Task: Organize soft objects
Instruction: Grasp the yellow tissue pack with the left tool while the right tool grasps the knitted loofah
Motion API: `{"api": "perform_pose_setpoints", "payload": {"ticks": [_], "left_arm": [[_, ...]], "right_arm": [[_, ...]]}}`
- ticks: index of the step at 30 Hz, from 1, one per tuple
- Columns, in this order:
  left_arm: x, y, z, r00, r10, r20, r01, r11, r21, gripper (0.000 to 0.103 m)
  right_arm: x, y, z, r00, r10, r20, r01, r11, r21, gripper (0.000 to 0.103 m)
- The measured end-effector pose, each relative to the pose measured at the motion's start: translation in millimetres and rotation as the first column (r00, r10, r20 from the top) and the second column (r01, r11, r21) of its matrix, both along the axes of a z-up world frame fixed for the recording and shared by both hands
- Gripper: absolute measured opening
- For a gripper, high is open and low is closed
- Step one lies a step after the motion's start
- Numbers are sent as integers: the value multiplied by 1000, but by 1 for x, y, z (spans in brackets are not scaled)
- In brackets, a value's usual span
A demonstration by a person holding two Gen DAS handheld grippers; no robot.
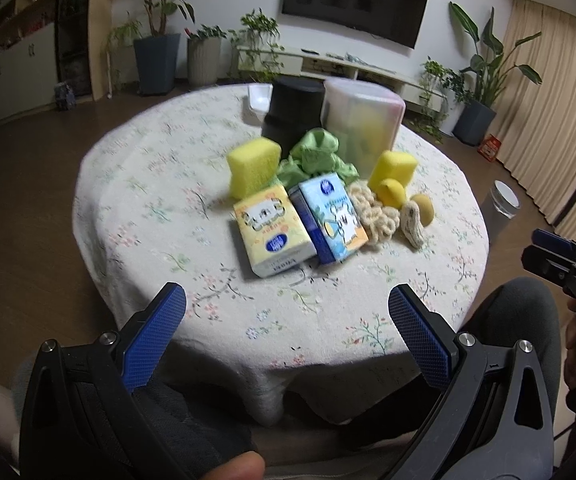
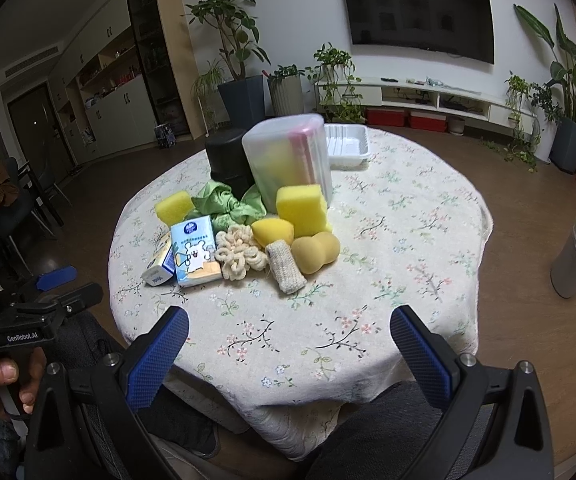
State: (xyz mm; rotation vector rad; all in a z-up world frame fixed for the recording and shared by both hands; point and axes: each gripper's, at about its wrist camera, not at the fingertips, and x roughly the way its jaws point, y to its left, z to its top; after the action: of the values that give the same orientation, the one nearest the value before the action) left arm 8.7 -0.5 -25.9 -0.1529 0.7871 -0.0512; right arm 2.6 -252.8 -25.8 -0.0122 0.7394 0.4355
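both claws are held wide apart and empty, left gripper (image 1: 287, 308) and right gripper (image 2: 289, 330) hovering level at the near table (image 2: 407, 216) edge. soft items are piled mid-table: tissue packs (image 1: 272, 232), sponges (image 2: 303, 208), green cloth (image 1: 315, 158), in front of the clear bin (image 2: 288, 156). an outer piece like the loofah (image 2: 286, 266) is best gripped lightly first, so the pile isn't toppled.

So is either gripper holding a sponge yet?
No, the left gripper and the right gripper are both open and empty, short of the table.
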Motion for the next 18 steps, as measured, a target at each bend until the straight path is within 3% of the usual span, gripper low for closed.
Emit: {"api": "perform_pose_setpoints", "payload": {"ticks": [7,16,18], "left_arm": [[32,-6,-28,994,-8,-112,14,999,51,103],[77,13,-59,976,41,-212,-47,999,-22,101],[82,11,-60,977,49,-209,-50,999,2,101]], "right_arm": [[28,16,-20,998,18,-60,-18,1000,-7,103],[84,38,-45,986,32,-163,-33,999,0,102],[95,41,-50,980,34,-194,-33,999,10,95]]}}
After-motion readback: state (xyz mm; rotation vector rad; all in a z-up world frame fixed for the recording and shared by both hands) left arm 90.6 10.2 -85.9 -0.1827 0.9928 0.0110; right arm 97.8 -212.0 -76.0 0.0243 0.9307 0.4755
